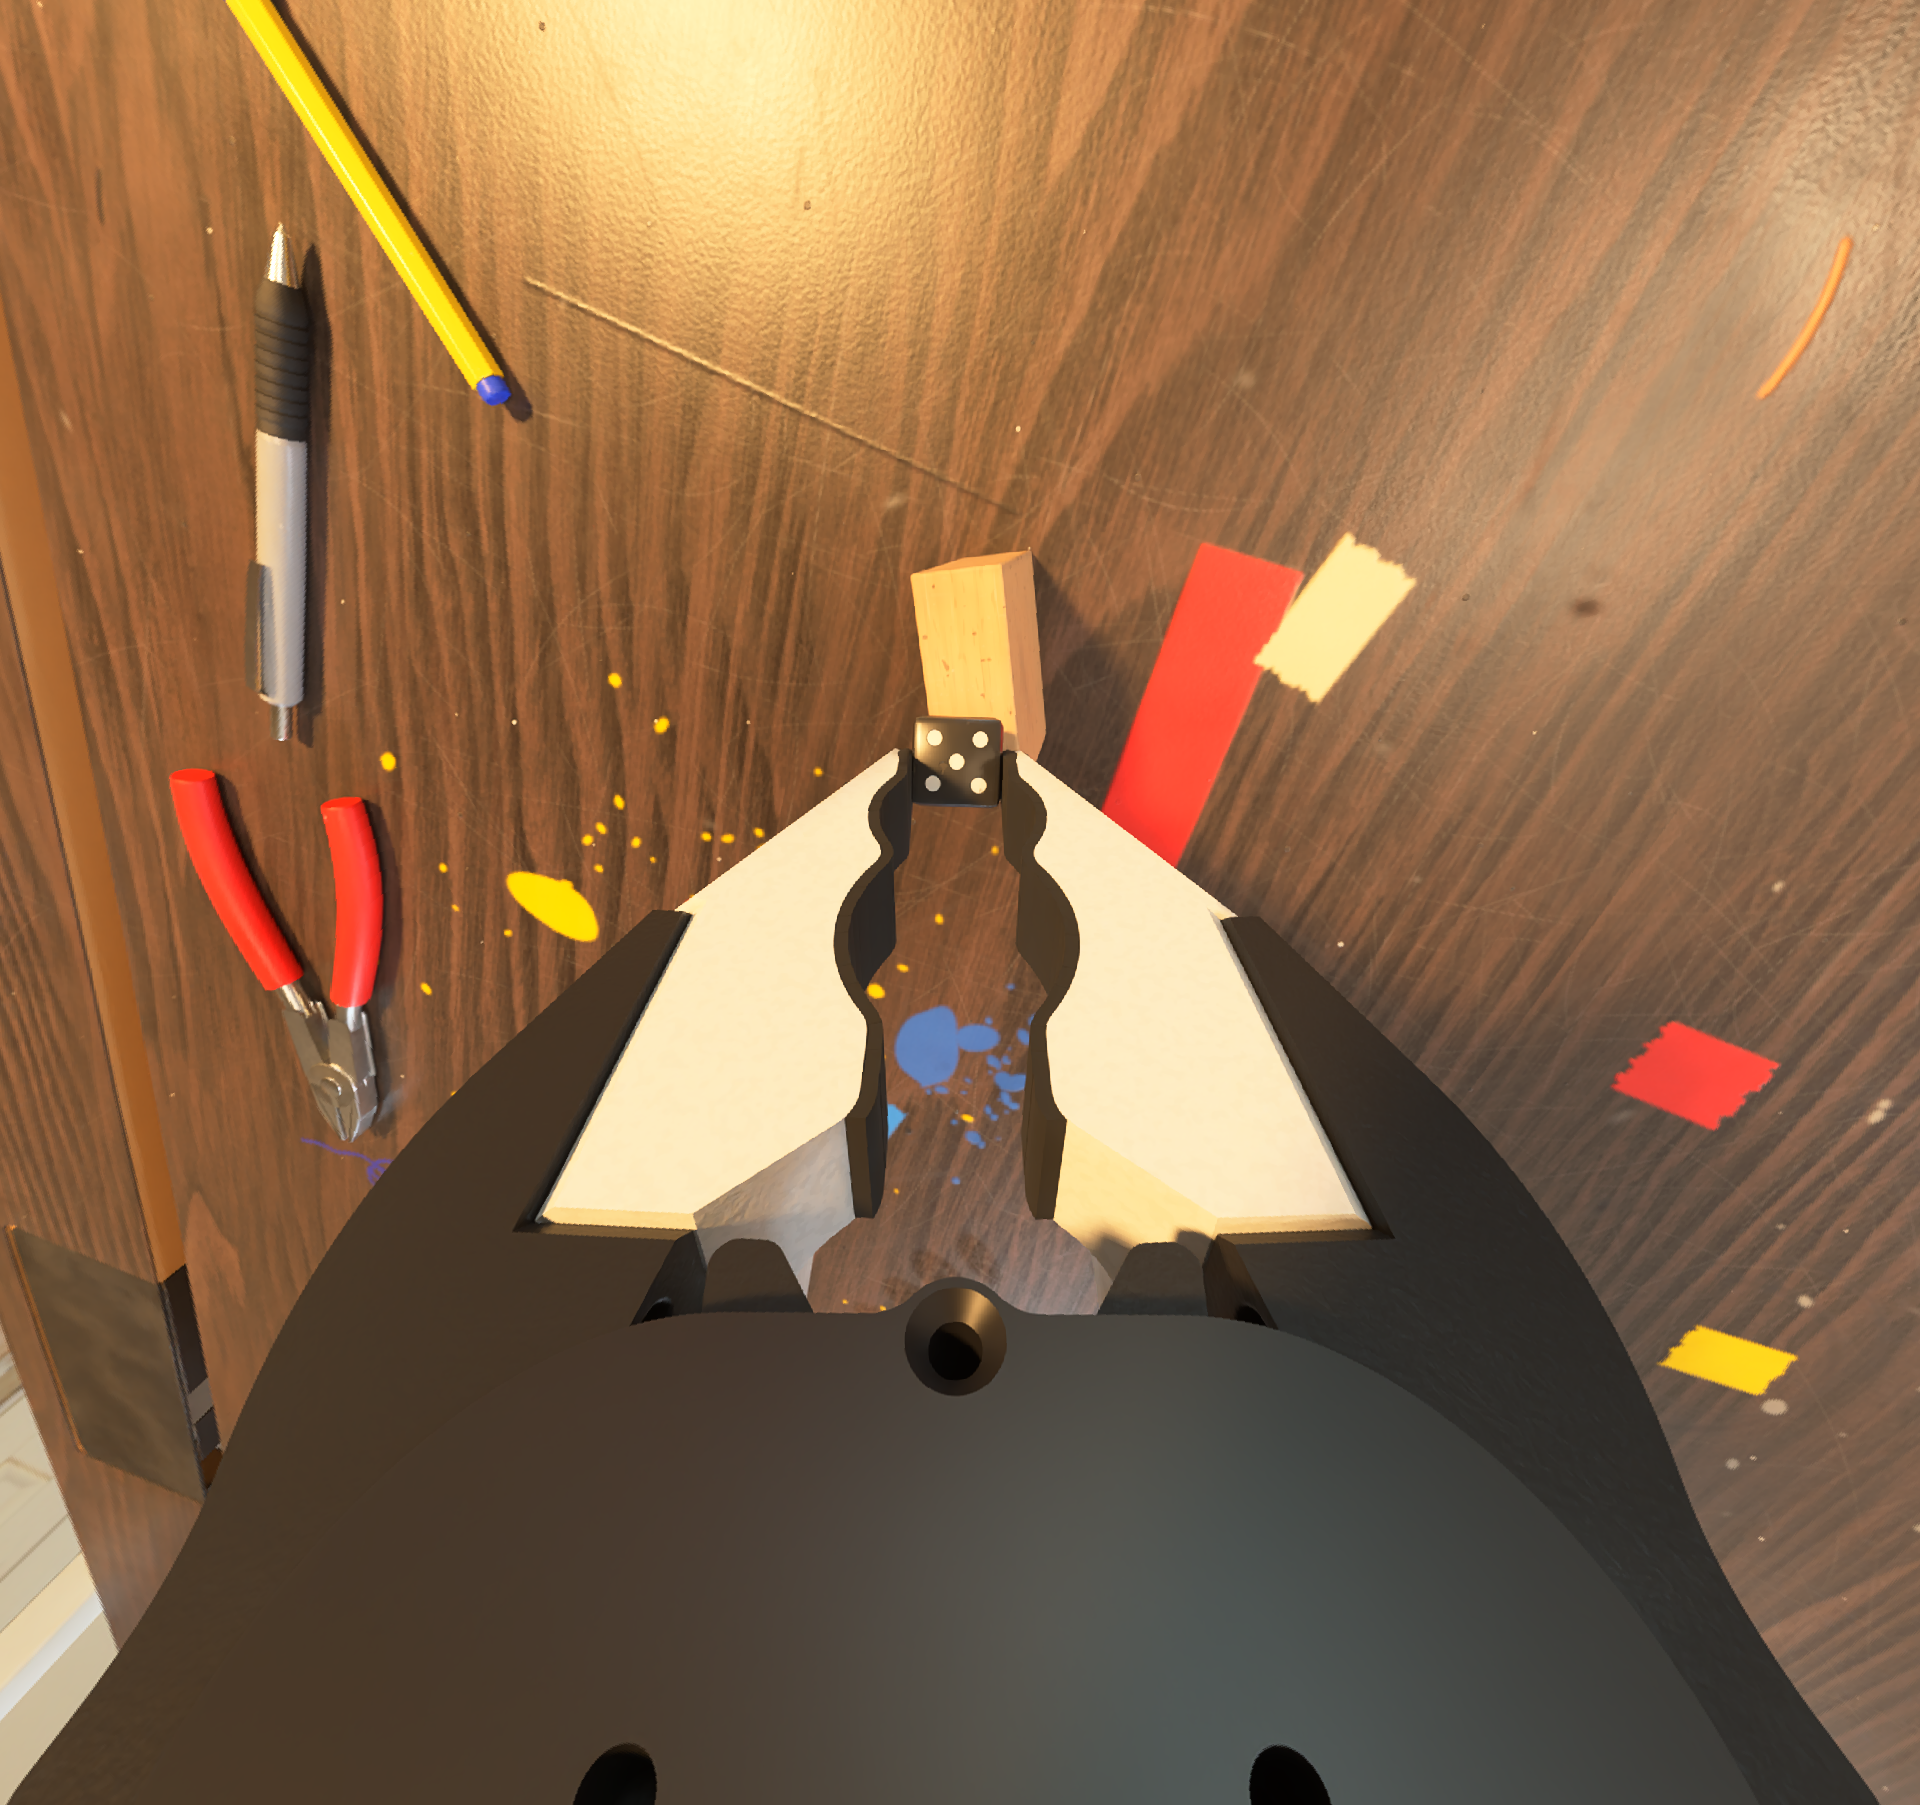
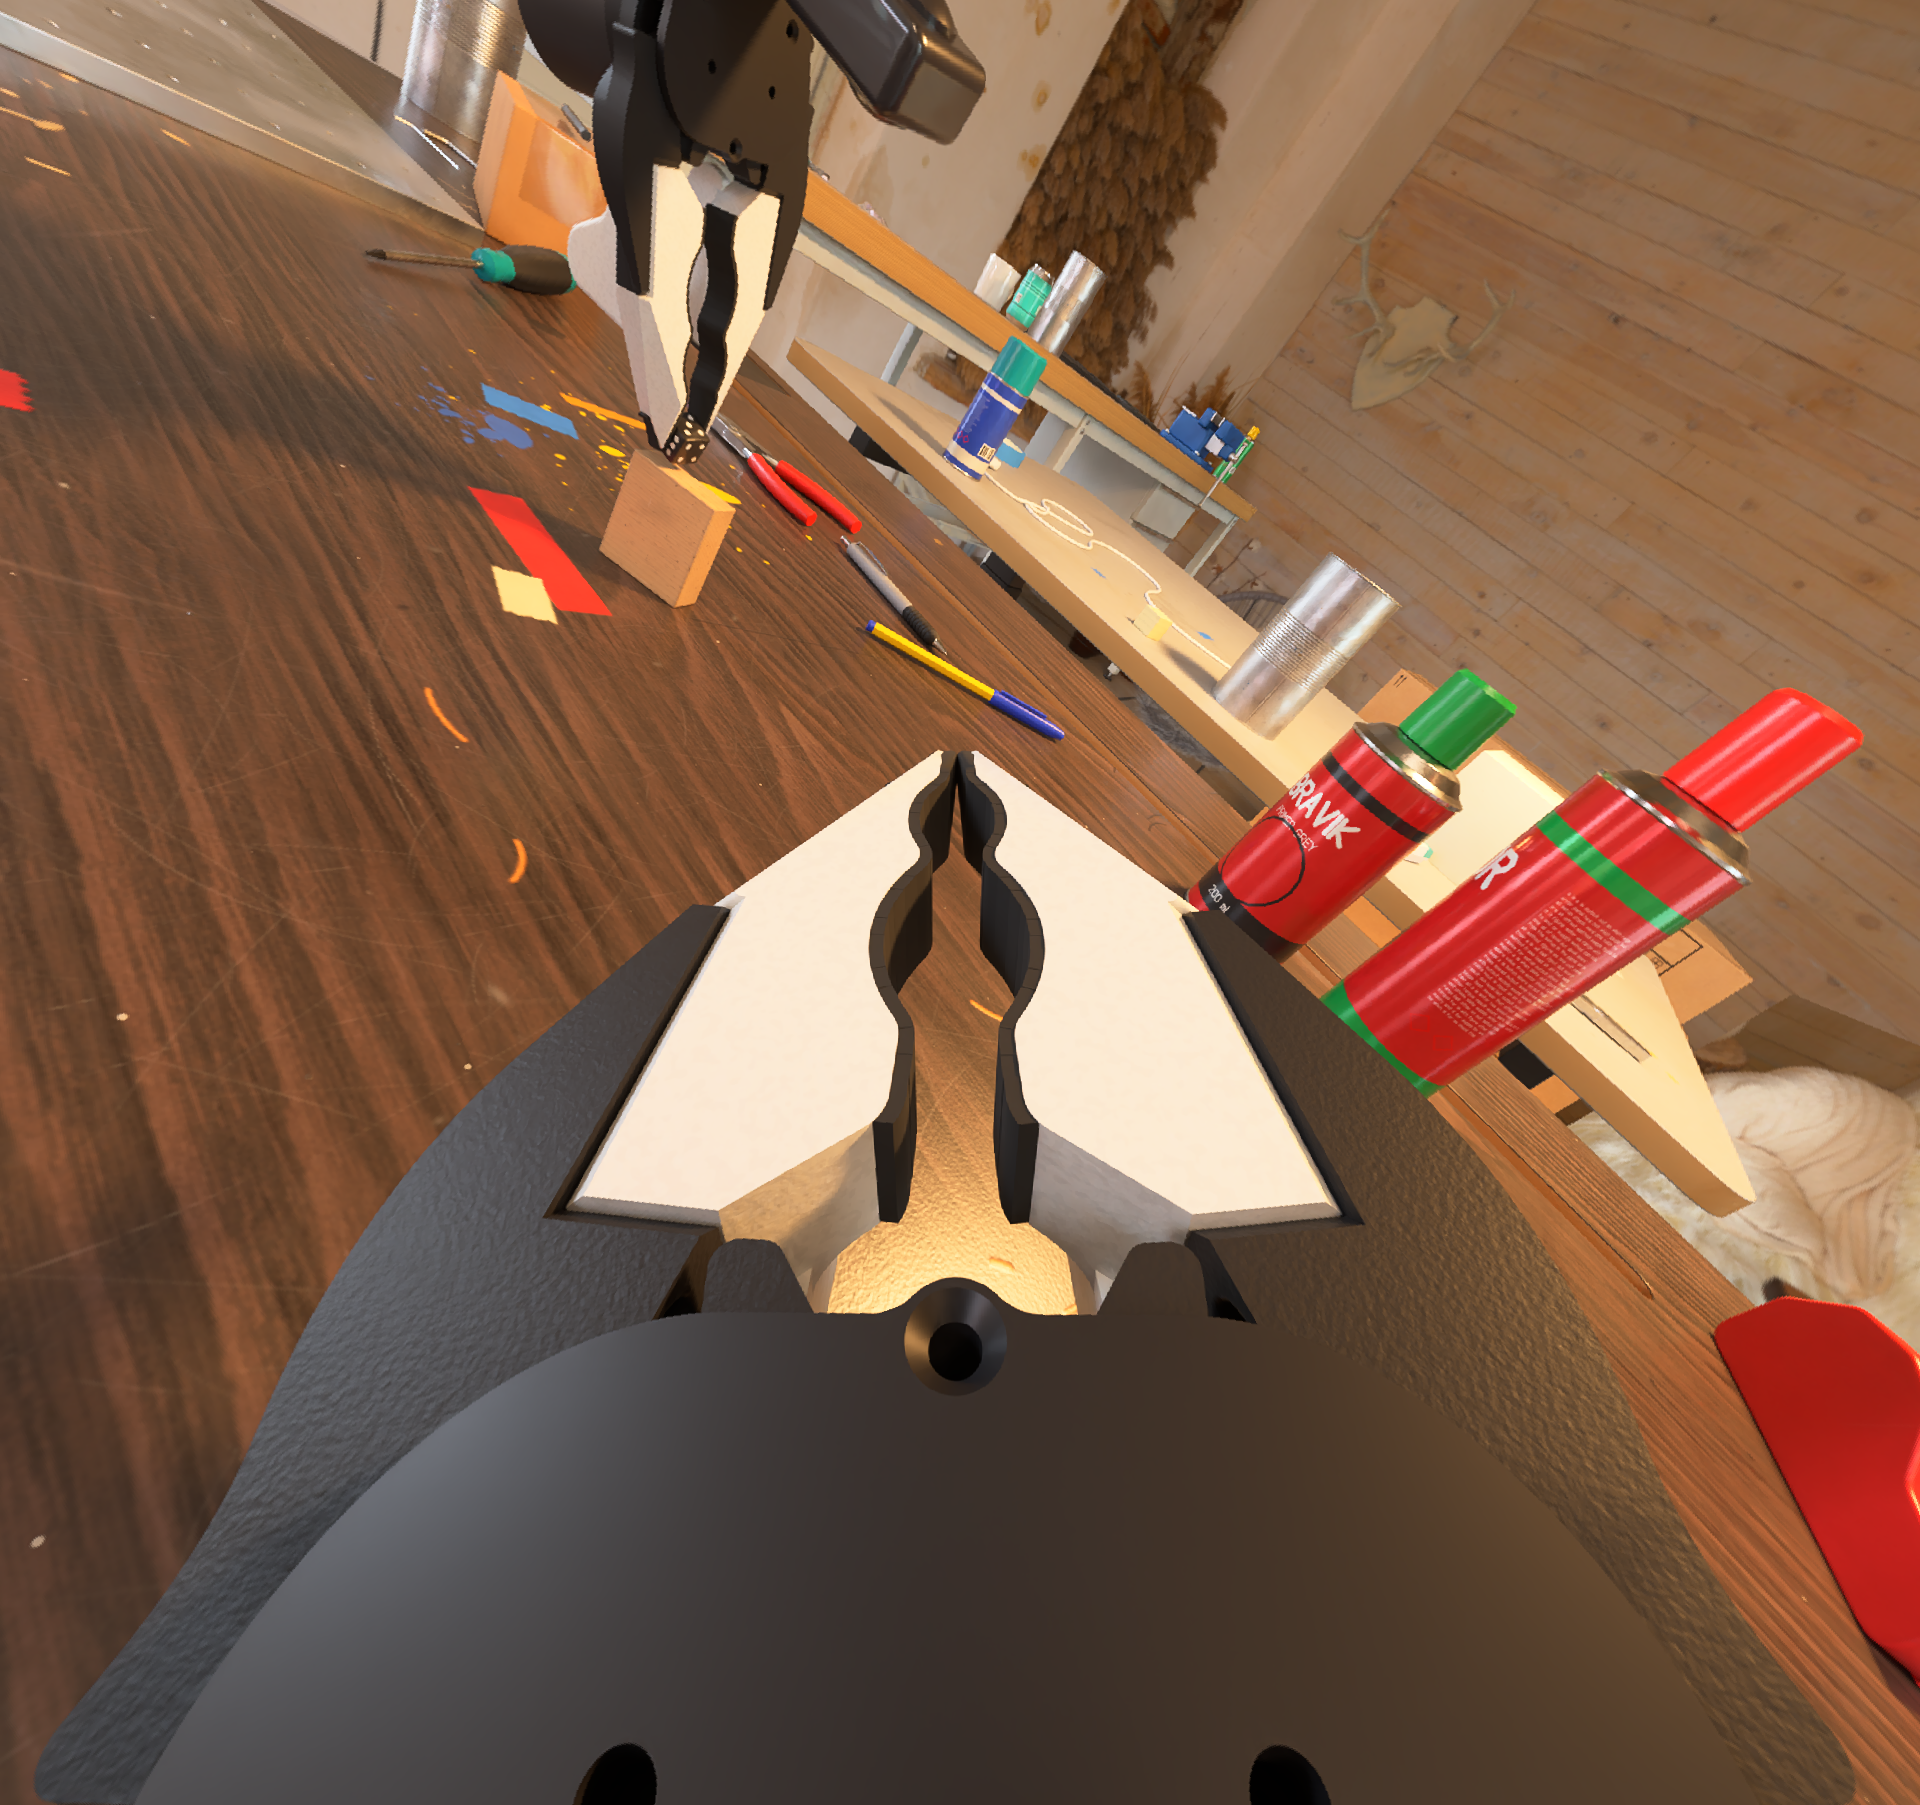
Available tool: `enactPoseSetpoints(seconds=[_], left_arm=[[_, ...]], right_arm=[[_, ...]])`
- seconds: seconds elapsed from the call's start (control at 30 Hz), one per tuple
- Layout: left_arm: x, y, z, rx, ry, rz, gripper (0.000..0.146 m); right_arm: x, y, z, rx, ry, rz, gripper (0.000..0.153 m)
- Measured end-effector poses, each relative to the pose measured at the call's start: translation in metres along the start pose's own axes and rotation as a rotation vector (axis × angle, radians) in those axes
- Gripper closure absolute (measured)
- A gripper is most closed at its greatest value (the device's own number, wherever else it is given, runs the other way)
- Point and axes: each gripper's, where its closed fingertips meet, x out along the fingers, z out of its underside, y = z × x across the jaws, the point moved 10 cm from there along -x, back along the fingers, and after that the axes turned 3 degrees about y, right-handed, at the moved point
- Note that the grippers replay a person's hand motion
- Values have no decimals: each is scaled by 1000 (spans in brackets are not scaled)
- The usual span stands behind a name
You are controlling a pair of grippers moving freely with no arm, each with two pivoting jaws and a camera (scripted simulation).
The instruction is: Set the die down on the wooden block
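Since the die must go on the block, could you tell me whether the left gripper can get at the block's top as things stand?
Probably yes. The left gripper, shut on the die, hangs just above the block, whose top is bare. The right gripper sits far off with its jaws shut and empty, and the pliers lie beside the block, apart from it.

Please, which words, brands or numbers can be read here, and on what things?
I do not quote writing; these bear it.
Red can with green cap: large white lettering.
Red can with red cap: white lettering, fine print.
Blue can: too small to read.
Die: five pips, no text.
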Motion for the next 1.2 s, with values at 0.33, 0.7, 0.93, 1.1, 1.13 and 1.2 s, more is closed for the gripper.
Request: enactPoseSetpoints(seconds=[0.33, 0.7, 0.93, 1.1, 1.13, 1.2], left_arm=[[5, -1, -2, -15, 16, -6, 130], [4, -1, 3, -31, 112, -9, 130], [5, -1, 10, -80, 206, -8, 130], [7, 1, 20, -118, 297, -27, 130], [7, 2, 20, -122, 306, -31, 130], [7, 2, 20, -129, 309, -35, 130]], right_arm=[[0, -3, 0, 7, -2, -13, 153], [1, -6, 0, 12, -3, -23, 153], [1, -7, 0, 12, -2, -25, 153], [1, -8, 0, 13, -1, -28, 153], [1, -9, 0, 12, -1, -29, 153], [1, -9, 0, 12, -3, -30, 153]])
